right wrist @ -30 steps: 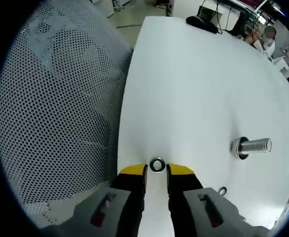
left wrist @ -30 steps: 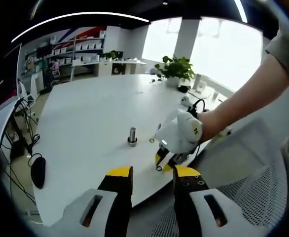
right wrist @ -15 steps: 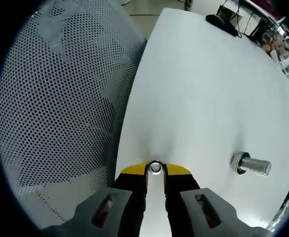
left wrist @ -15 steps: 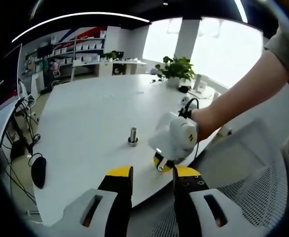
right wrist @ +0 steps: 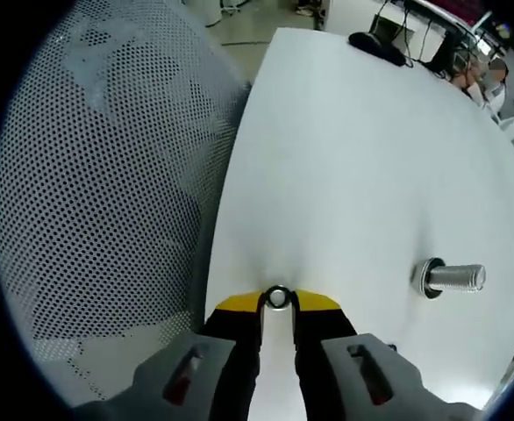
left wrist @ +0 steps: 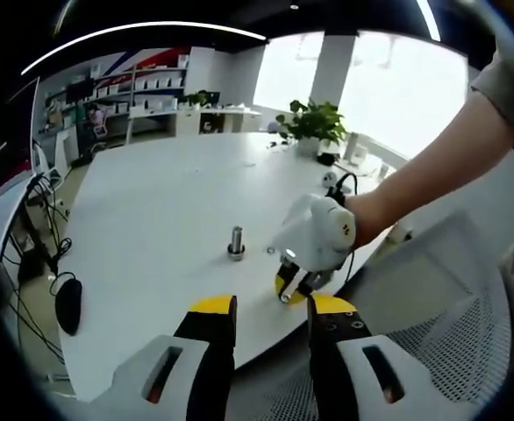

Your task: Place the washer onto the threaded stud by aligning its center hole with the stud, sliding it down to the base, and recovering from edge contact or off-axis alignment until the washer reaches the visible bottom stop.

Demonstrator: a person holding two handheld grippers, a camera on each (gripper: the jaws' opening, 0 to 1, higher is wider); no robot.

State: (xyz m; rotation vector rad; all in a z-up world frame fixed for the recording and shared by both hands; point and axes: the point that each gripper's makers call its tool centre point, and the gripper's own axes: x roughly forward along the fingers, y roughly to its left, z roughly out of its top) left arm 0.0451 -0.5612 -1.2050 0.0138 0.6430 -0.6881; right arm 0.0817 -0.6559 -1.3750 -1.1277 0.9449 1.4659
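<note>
Right gripper view: the right gripper (right wrist: 277, 304) is pinching the washer (right wrist: 277, 297) between nearly closed fingers, above the white worktop (right wrist: 353, 158) and well apart from the threaded stud (right wrist: 450, 278). The grasp looks done; next, I judge, comes carrying the washer over the stud and centring its hole. The left gripper (left wrist: 270, 314) is hanging open and empty. No writing is readable.

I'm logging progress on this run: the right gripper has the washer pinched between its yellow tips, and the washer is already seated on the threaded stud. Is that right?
Not quite. The right gripper does pinch the washer between its yellow tips, but the washer is not on the threaded stud: the right gripper view shows the stud standing apart on the white table.
</note>
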